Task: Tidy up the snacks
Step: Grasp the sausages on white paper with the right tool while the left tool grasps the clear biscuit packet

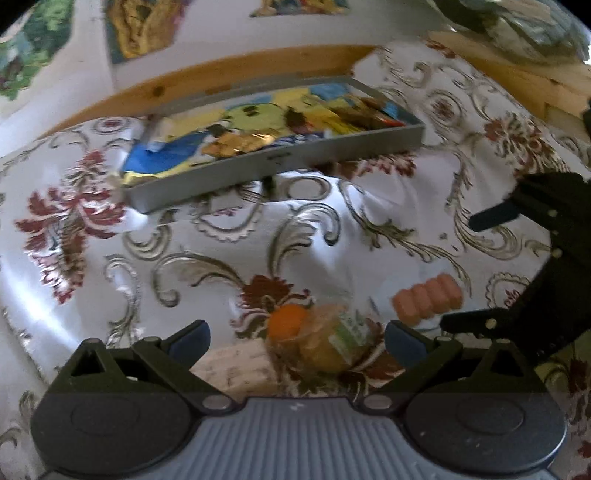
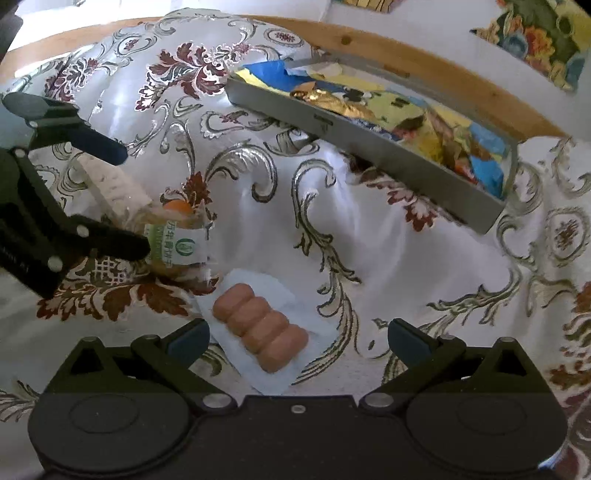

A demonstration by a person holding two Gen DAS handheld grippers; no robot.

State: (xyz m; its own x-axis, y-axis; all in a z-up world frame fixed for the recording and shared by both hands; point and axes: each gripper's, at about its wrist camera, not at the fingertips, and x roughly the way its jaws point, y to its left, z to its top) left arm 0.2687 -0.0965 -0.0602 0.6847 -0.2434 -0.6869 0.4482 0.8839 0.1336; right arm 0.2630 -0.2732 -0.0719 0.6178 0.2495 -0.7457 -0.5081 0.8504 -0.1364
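Note:
A grey tray (image 1: 332,153) (image 2: 369,147) full of bright snack packets sits far back on the patterned tablecloth. My left gripper (image 1: 297,341) is open just above a clear packet of orange biscuits with a green label (image 1: 325,339) (image 2: 177,240) and a pale wafer pack (image 1: 236,365) (image 2: 114,184). My right gripper (image 2: 297,341) is open, low over a clear packet of pink sausages (image 2: 260,328) (image 1: 426,297). The right gripper (image 1: 480,266) also shows at the right of the left wrist view, and the left gripper (image 2: 129,199) at the left of the right wrist view.
A white tablecloth with red flowers and silver scrolls (image 1: 184,266) (image 2: 369,258) covers the table. A wooden edge (image 1: 221,77) (image 2: 424,51) runs behind the tray, below a wall with colourful pictures (image 1: 136,26). Wooden boards and a bundle (image 1: 524,44) lie at the back right.

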